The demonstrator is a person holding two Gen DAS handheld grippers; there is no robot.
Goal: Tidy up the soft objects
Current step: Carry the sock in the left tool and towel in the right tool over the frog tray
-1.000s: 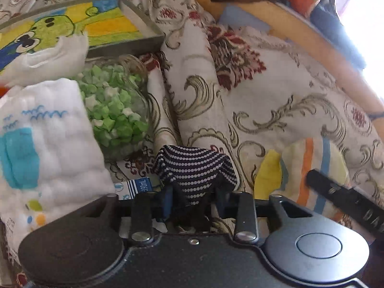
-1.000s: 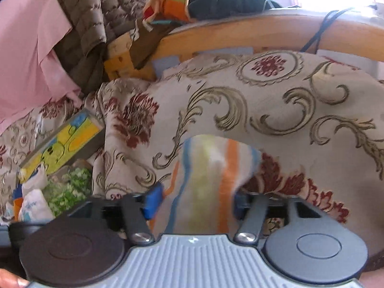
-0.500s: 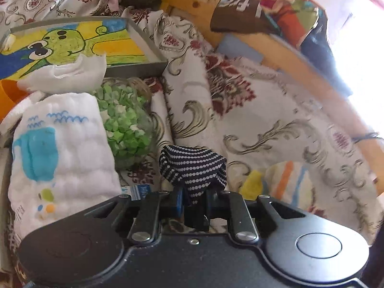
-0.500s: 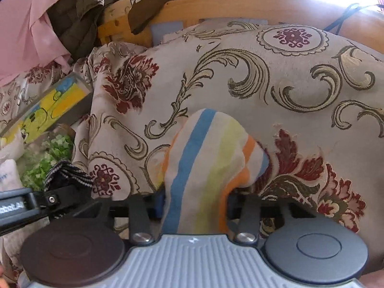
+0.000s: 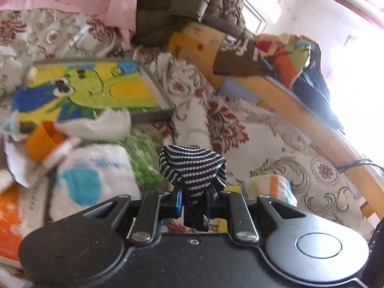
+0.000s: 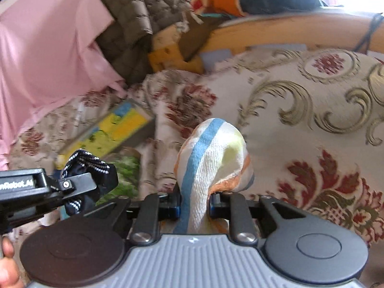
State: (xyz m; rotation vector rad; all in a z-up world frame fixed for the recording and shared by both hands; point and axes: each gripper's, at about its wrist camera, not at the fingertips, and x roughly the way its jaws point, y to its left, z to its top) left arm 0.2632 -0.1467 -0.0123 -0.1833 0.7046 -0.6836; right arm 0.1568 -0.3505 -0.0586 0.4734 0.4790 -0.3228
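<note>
My left gripper point(image 5: 193, 200) is shut on a navy cloth with white dots point(image 5: 192, 168), bunched above the fingers and held above the bed. It also shows at the left of the right wrist view point(image 6: 88, 165). My right gripper point(image 6: 195, 204) is shut on a striped towel point(image 6: 211, 158), white with blue, orange and yellow bands, which stands up between the fingers. The towel shows low right in the left wrist view point(image 5: 271, 187). Both cloths are off the floral bedspread point(image 6: 300, 110).
A framed frog drawing point(image 5: 91, 91) lies at the left, with a white crumpled cloth point(image 5: 98, 127), an orange cup point(image 5: 43, 141), a white printed towel point(image 5: 88, 175) and green pieces point(image 5: 141, 156) near it. A wooden headboard point(image 5: 300, 117) with piled clothes point(image 5: 288, 57) stands behind.
Both grippers have lifted and tilted up with their cloths. The jaws have closed tighter, bunching each cloth. The left gripper now shows closer in the right wrist view.
</note>
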